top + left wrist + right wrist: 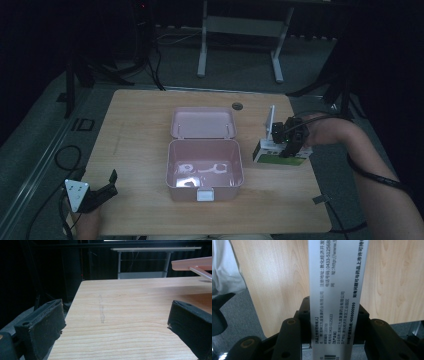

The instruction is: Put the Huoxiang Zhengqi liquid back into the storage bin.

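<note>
The right gripper (289,146) clamps a medicine carton (276,156) right of the open pink box (204,170), not yet inside; the left gripper (102,191) sits wide, empty.

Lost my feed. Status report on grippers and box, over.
Left gripper open, idle at table's near left corner. Right gripper shut on medicine carton, right of open pink box. Nothing between carton and box.
</note>
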Motion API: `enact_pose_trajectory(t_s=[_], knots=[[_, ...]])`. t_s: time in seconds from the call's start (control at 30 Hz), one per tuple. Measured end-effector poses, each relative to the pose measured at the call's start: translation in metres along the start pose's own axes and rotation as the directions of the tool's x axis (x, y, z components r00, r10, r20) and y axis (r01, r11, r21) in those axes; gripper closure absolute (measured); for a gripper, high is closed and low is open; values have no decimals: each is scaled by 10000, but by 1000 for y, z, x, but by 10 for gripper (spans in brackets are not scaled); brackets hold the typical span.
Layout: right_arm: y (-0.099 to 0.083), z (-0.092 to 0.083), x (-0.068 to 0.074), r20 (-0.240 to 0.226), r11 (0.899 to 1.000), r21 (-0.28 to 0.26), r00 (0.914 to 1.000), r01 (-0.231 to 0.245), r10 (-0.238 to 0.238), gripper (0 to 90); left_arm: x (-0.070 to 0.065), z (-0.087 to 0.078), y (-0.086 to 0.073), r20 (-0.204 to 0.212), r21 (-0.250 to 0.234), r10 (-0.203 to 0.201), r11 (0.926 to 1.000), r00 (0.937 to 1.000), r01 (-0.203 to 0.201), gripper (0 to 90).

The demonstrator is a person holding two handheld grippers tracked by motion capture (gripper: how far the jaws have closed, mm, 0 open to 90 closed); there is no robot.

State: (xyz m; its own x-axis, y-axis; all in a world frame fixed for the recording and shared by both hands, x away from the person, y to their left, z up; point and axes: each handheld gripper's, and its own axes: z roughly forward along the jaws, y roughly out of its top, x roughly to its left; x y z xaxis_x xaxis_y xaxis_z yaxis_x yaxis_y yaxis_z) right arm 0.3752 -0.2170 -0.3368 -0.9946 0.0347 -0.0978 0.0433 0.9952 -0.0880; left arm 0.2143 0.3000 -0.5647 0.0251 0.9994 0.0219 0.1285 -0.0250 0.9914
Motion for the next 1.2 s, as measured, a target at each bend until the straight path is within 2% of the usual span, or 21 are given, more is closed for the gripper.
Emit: enact_pose_trajectory(t_s=[0.2, 0.57, 0.8, 0.97, 1.2], knots=[[5, -12, 0, 38, 9998, -182, 10000, -12, 13, 619, 0, 0, 0, -10, -29, -55, 10000, 10000, 55, 11], [29, -40, -1, 295, 9997, -248, 9995, 70, -63, 619, 1, 0, 0, -1, -17, -43, 10000, 10000, 43, 11], [44, -46, 0, 383, 9998, -188, 9992, 67, -60, 619, 0, 0, 0, -3, -33, -53, 10000, 10000, 53, 11], [61, -53, 4, 356, 9987, -345, 9987, 364, -351, 619, 1, 0, 0, 0, -42, -86, 10000, 10000, 86, 11], [82, -52, 5, 369, 9980, -230, 9976, 591, -583, 618, 1, -1, 0, 29, -50, -121, 9999, 9999, 121, 11]])
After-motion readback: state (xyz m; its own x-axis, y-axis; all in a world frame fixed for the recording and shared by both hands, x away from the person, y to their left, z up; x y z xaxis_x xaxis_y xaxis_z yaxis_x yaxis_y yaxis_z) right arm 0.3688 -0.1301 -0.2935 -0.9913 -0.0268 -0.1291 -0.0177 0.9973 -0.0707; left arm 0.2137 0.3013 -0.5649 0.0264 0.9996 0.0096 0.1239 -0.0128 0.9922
